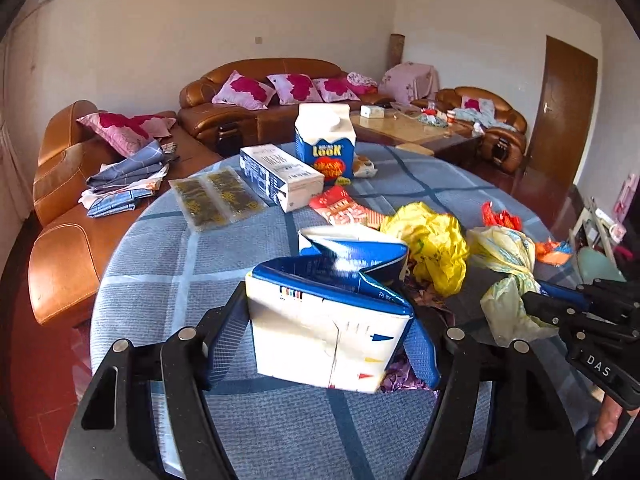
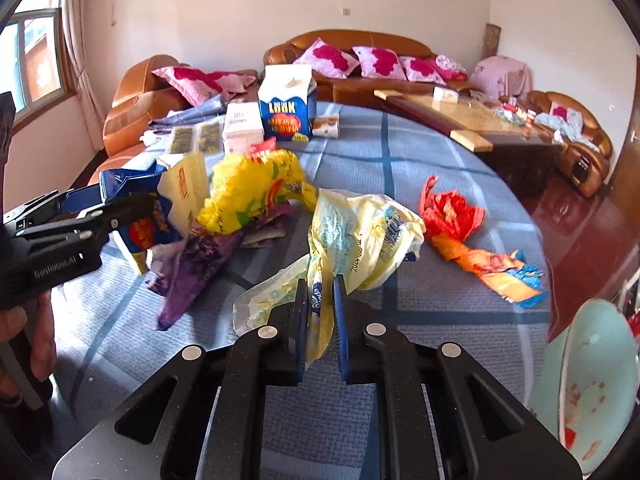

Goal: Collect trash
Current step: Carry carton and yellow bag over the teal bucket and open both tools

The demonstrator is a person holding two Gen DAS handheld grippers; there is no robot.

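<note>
A person's left gripper (image 1: 320,344) clamps a crushed blue-and-white milk carton (image 1: 332,312) between its blue pads, holding it low over a round table (image 1: 168,264) covered in a blue checked cloth. The right gripper (image 2: 320,320), level and pointing across the same table, has its fingers pinched on the twisted neck of a pale yellow plastic bag (image 2: 360,236), whose bulk lies on the cloth just ahead.

Only the right wrist view shows a purple wrapper (image 2: 188,272) lying between the two grippers, a window (image 2: 36,52) at far left and a mint-green chair back (image 2: 592,380) at lower right. It also shows the left gripper from the side. The left wrist view alone shows a brown door (image 1: 564,108) at right.

Beyond the pale bag lie one crumpled bright yellow bag (image 2: 256,188), one red bag (image 2: 452,212) and one orange-and-blue wrapper (image 2: 500,268), all apart from the grippers. Farther back are three more cartons: one red packet (image 1: 344,208) flat on the cloth, one white carton (image 1: 280,176) on its side, and one blue carton (image 1: 326,144) marked "LOOK" standing upright. A clear twin sachet (image 1: 216,198) sits at the left edge.

Behind the table stand a brown leather sofa (image 1: 276,92) with three pink cushions and a low coffee table (image 2: 460,116).
</note>
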